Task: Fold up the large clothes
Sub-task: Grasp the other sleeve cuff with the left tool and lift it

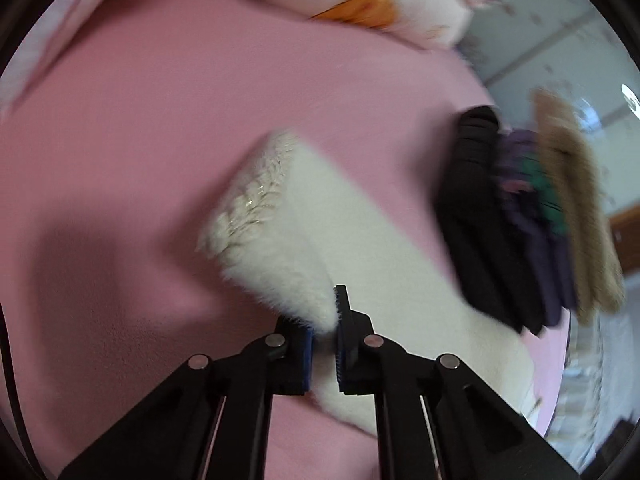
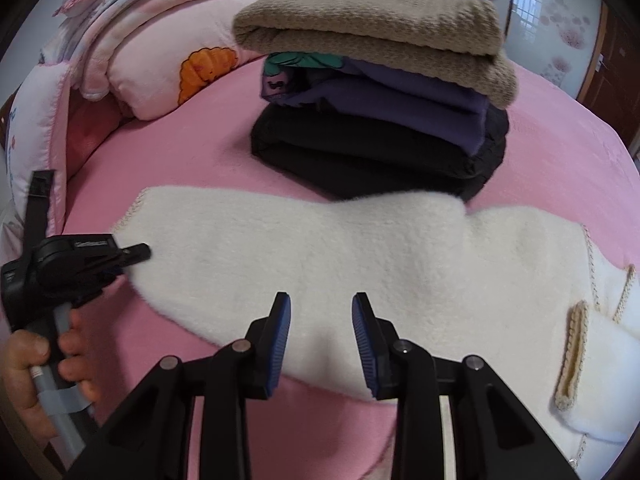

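A white fleece garment [image 2: 340, 248] lies spread across the pink bed cover [image 2: 192, 160], reaching from the bed's left side to its right edge, where a knitted beige trim [image 2: 572, 356] shows. The left gripper [image 1: 325, 320] is clamped tight on a pinch of the fleece's fluffy edge, near a sleeve end with a knitted cuff [image 1: 250, 200]; in the right wrist view a hand [image 2: 40, 364] grips its handle at the garment's left end. The right gripper [image 2: 320, 328] hovers over the near edge of the fleece with its blue pads [image 2: 280, 340] partly apart and nothing between them. Just behind the garment sits a stack of folded clothes [image 2: 380, 100]: black at the bottom, purple in the middle, a tan knit on top. Pink pillows [image 2: 160, 76] lie at the far left corner.
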